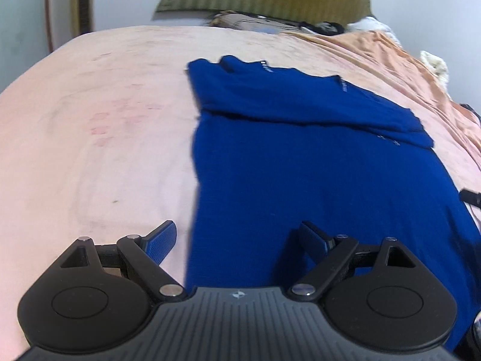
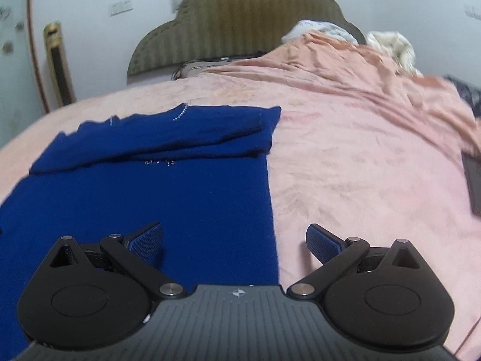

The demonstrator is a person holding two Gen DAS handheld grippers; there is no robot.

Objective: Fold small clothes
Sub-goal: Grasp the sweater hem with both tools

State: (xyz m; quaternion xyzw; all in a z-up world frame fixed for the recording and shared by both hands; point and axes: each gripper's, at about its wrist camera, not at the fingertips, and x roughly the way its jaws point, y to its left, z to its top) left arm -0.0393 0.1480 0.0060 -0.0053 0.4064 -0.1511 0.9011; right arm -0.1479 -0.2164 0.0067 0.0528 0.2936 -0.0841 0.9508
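A dark blue knit top (image 1: 315, 165) lies flat on the pink bedsheet (image 1: 90, 150), its sleeves folded across the upper part. My left gripper (image 1: 237, 240) is open and empty, straddling the garment's near left edge. In the right wrist view the same blue top (image 2: 144, 186) fills the left half, sleeves folded across (image 2: 180, 138). My right gripper (image 2: 234, 240) is open and empty, straddling the garment's near right edge, left finger over the cloth, right finger over the pink bedsheet (image 2: 360, 165).
An olive padded headboard (image 2: 240, 24) stands at the far end. Rumpled orange bedding (image 2: 345, 60) and white cloth (image 2: 390, 45) pile at the far right. A dark flat object (image 2: 473, 180) lies at the right edge of the bed.
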